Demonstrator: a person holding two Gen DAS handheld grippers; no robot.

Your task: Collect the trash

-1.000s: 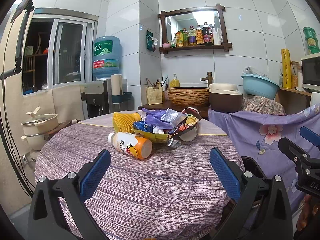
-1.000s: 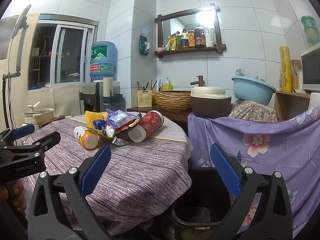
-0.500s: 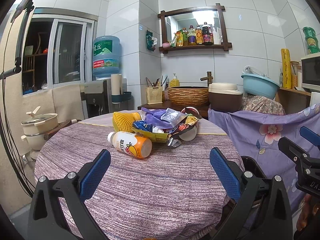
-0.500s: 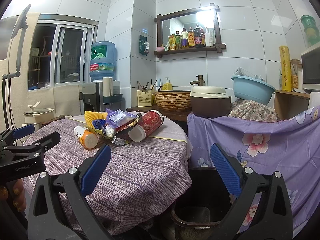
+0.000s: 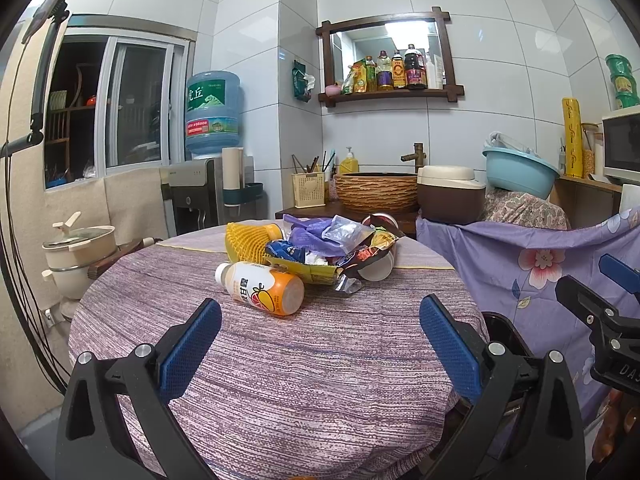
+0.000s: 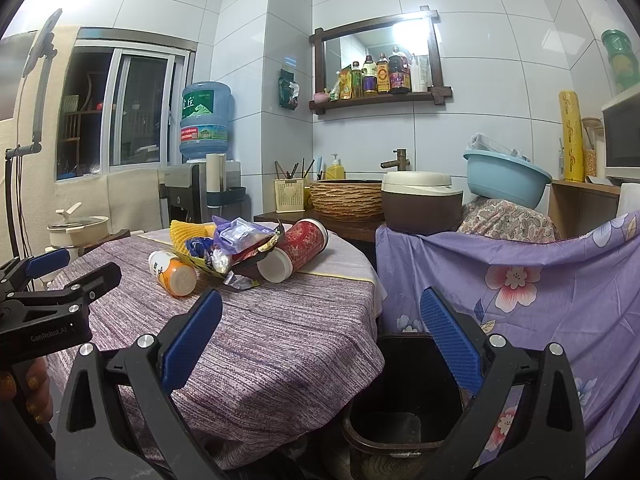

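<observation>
A pile of trash lies at the far side of the round table [image 5: 280,360]: a white and orange drink bottle [image 5: 262,288] on its side, a yellow foam net [image 5: 248,242], crumpled wrappers and purple plastic [image 5: 328,240], and a red paper cup [image 6: 296,250] on its side. My left gripper [image 5: 320,328] is open and empty above the near part of the table. My right gripper [image 6: 320,326] is open and empty over the table's right edge, above a dark trash bin [image 6: 400,420] on the floor. The bottle [image 6: 174,272] also shows in the right wrist view.
A purple floral cloth [image 6: 520,280] covers furniture right of the bin. Behind the table stand a woven basin [image 5: 376,192], a brown cooker [image 5: 450,194] and a water dispenser [image 5: 200,196]. A cream pot [image 5: 78,256] sits at the left.
</observation>
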